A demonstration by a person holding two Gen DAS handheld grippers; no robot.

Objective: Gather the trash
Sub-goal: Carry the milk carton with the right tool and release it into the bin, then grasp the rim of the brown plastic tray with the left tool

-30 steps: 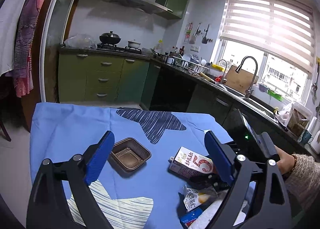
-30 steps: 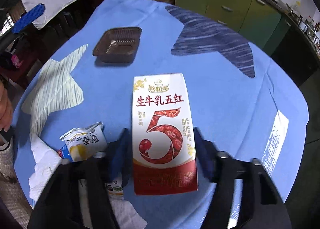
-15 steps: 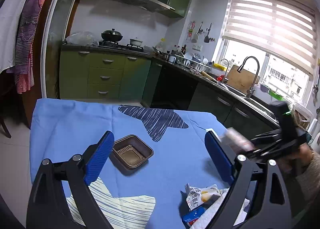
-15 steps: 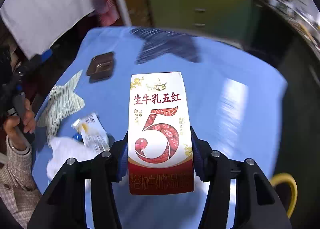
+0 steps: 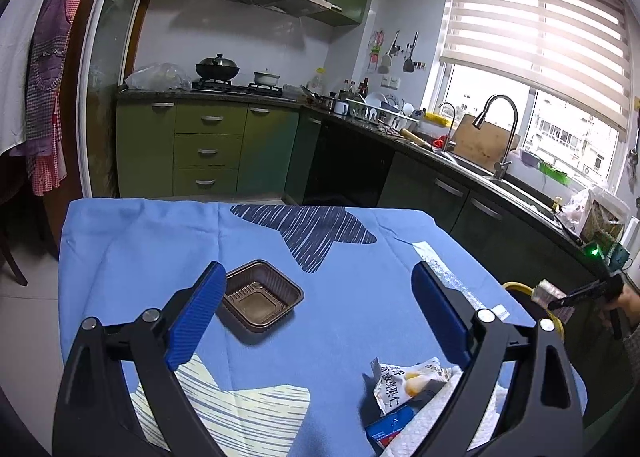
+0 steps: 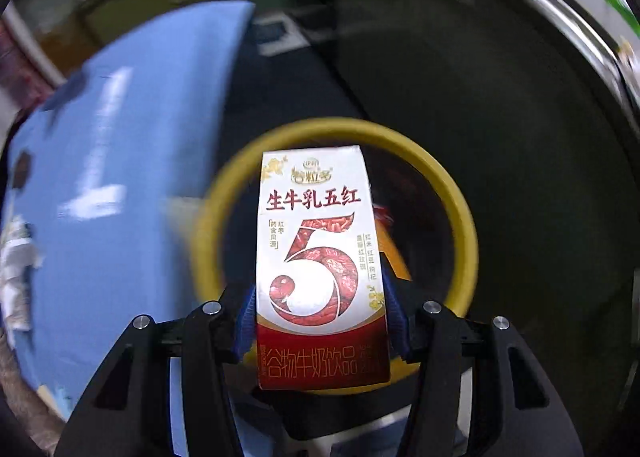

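My right gripper (image 6: 320, 317) is shut on a white and red milk carton (image 6: 320, 257) and holds it over a yellow-rimmed bin (image 6: 452, 185) beside the table. The left wrist view shows that gripper (image 5: 576, 297) with the carton (image 5: 550, 295) off the table's right edge, above the bin rim (image 5: 520, 287). My left gripper (image 5: 316, 313) is open and empty above the blue tablecloth (image 5: 160, 241). A brown plastic tray (image 5: 260, 299) lies by its left finger. A torn snack wrapper (image 5: 404, 381), a white tissue (image 5: 432, 421) and a small blue packet (image 5: 390, 423) lie at the near right.
Green kitchen cabinets (image 5: 208, 149) and a dark counter with a sink and faucet (image 5: 500, 129) run behind and to the right of the table. A door frame (image 5: 92, 69) with hanging clothes (image 5: 48, 69) stands at the left.
My right gripper has lifted the milk carton off the table and swung it right, over the yellow-rimmed bin. The left gripper has stayed open over the cloth.
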